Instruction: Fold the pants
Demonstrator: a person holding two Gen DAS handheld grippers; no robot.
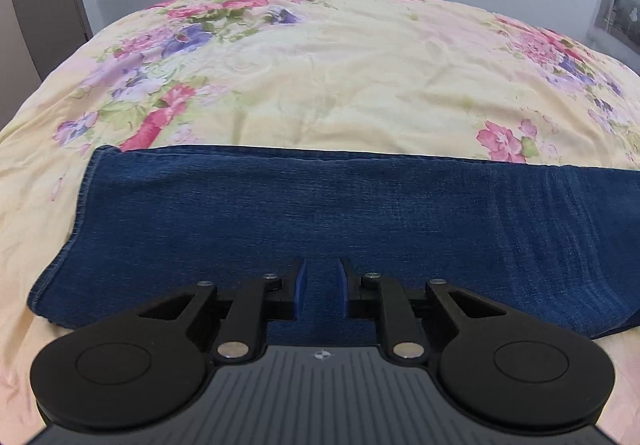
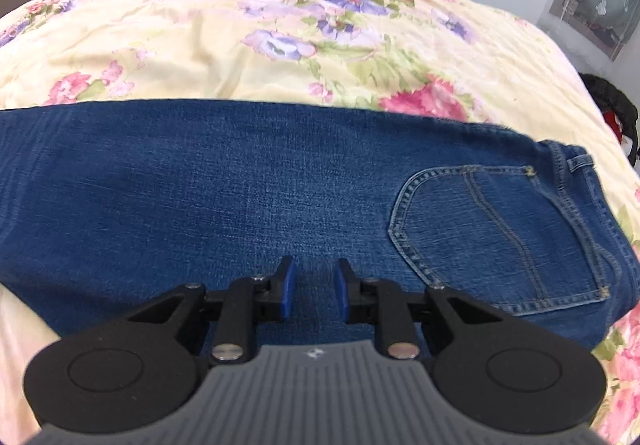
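Lying flat across a yellow floral bedsheet [image 1: 320, 85], the dark blue denim pants [image 1: 320, 205] show their hemmed leg end at left, under the left gripper [image 1: 322, 289], parted and holding nothing. In the right view, the right gripper [image 2: 313, 287], likewise parted and unloaded, hovers over the pants beside a stitched back pocket [image 2: 500, 241].

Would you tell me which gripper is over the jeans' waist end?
The right gripper: its view shows the jeans' back pocket; the left gripper sees the hem end.
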